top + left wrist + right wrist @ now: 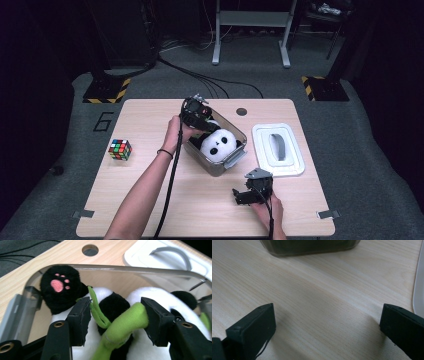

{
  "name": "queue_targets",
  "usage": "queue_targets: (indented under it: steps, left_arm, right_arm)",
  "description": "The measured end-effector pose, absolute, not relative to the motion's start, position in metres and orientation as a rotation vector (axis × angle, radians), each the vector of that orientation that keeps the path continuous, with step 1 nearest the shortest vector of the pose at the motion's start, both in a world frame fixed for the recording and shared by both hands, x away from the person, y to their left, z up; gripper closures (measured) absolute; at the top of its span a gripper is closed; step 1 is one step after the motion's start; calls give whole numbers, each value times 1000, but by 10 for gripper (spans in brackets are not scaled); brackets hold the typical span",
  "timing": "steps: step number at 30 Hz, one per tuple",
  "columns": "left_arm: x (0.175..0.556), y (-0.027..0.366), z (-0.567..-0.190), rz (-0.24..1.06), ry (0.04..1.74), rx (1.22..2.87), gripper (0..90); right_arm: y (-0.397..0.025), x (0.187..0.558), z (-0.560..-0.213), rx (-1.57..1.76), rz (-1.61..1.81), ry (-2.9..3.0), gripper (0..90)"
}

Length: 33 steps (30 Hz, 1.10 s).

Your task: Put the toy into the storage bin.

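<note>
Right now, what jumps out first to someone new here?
The plush panda in the clear container at mid-table, with the left gripper open around its green bamboo stalk. Then the white lid lying to the right, and the colourful puzzle cube alone at the left.

The person's left hand [176,134] reaches in on a long bare forearm and holds the black two-jaw left gripper [115,317] tipped down into the far-left end of the clear plastic box [239,159], its jaws standing apart on either side of the plush panda's green stalk. The right hand [267,212] sits low, just near of the box's near-right corner, holding the black right gripper [327,325] close over the tabletop with its jaws spread wide and nothing between them.
</note>
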<state>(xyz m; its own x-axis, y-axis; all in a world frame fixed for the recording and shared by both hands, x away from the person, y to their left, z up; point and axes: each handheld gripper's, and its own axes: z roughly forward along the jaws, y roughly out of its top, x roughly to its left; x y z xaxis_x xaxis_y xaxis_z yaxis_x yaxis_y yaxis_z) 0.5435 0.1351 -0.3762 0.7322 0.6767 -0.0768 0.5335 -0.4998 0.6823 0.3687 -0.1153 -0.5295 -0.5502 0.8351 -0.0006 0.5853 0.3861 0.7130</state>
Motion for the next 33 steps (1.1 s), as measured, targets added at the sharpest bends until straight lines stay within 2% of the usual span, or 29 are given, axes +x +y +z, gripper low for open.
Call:
queue_targets:
  steps: [4, 12, 21, 28, 31, 33]
  left_arm:
    - [545, 140, -376, 259, 919, 2205, 446]
    - [549, 126, -389, 272, 935, 2280, 625]
    - [552, 108, -400, 333, 970, 2403, 677]
    - [552, 112, -399, 309, 965, 2372, 665]
    - [549, 118, -395, 276, 952, 2326, 586]
    - [547, 120, -391, 274, 953, 2310, 490]
  right_arm:
    - [-115, 369, -529, 1237, 959, 2291, 0]
    - [-115, 368, -529, 1239, 958, 2291, 0]
    - [-115, 368, -529, 1236, 957, 2292, 0]
    - [-115, 368, -529, 1237, 957, 2291, 0]
    - [-115, 368, -529, 1237, 958, 2292, 0]
    - [-115, 368, -529, 1239, 958, 2291, 0]
